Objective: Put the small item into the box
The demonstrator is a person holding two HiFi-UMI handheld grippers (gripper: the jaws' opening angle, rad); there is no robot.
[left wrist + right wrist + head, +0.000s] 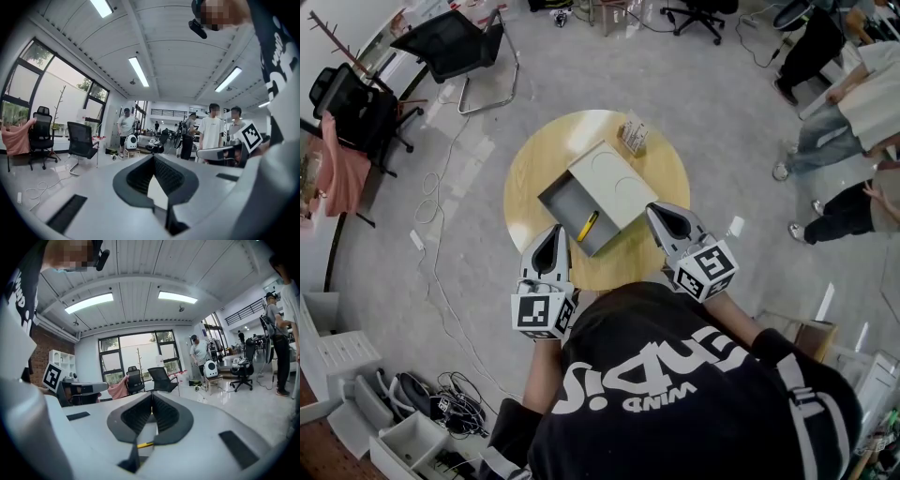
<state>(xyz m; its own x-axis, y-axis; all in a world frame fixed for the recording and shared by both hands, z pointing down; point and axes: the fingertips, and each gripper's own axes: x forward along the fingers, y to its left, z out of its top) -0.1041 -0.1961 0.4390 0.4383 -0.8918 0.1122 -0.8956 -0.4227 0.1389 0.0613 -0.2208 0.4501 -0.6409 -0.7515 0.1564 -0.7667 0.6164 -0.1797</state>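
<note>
**Small yellow item lying in the open box, both tools shut and empty**

A small yellow item (588,225) is lying on the floor of the grey box (558,202), which is sitting near the middle of the round wooden tabletop (530,173). The item is showing as a thin, short stick, bright yellow along its length, and it is resting at a slant close to the box's near corner. A pale lid (612,183) is covering the far right part of the box and leaving the near left part open, and the item is lying just beside the lid's edge. In the right gripper view it is appearing only as a thin yellow sliver (145,445) low in the gap beneath the jaws.

The left tool (549,236) is hovering over the near edge of the tabletop, just beside the box's near left wall. In its own view, the left tool (153,159) is showing its jaws meeting at the tips with nothing between them. The right tool (664,217) is hanging near the lid's near right corner. The right tool (151,398) is likewise showing its jaws pressed together and holding nothing.

A small packet (633,136) is standing at the far side of the tabletop, apart from the box.
</note>
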